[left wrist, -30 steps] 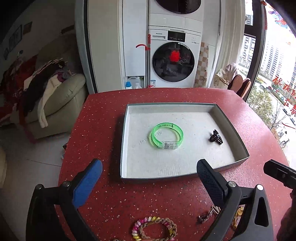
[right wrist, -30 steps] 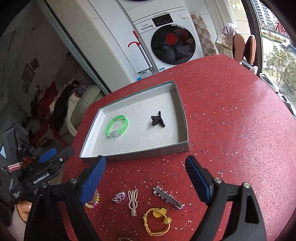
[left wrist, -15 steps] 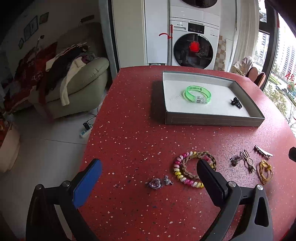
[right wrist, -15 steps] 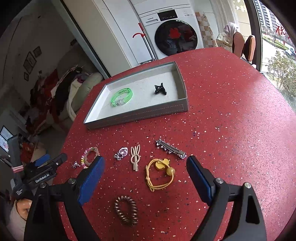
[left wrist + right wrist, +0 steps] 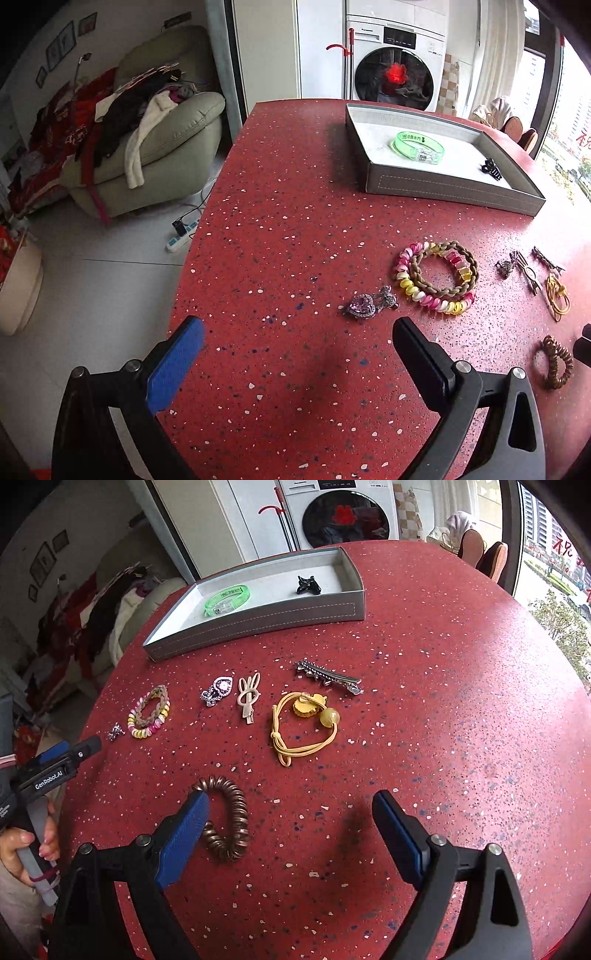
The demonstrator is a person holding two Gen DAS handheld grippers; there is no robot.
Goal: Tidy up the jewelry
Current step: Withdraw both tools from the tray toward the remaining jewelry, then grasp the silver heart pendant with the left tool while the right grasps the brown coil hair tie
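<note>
Right wrist view is showing the right tongs (image 5: 288, 814) hanging wide open and empty, the brown coil hair tie (image 5: 225, 818) lying on the surface just inside their left finger.

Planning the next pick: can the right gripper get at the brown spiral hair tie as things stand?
Probably yes. The right gripper is open and empty, the brown spiral hair tie lies flat just by its left finger, and nothing sits on or against it.

Right gripper (image 5: 290, 812) fingers spread above red table (image 5: 443, 701), brown coil tie (image 5: 225, 819) beside left finger — grey tray (image 5: 258, 618) beyond
</note>
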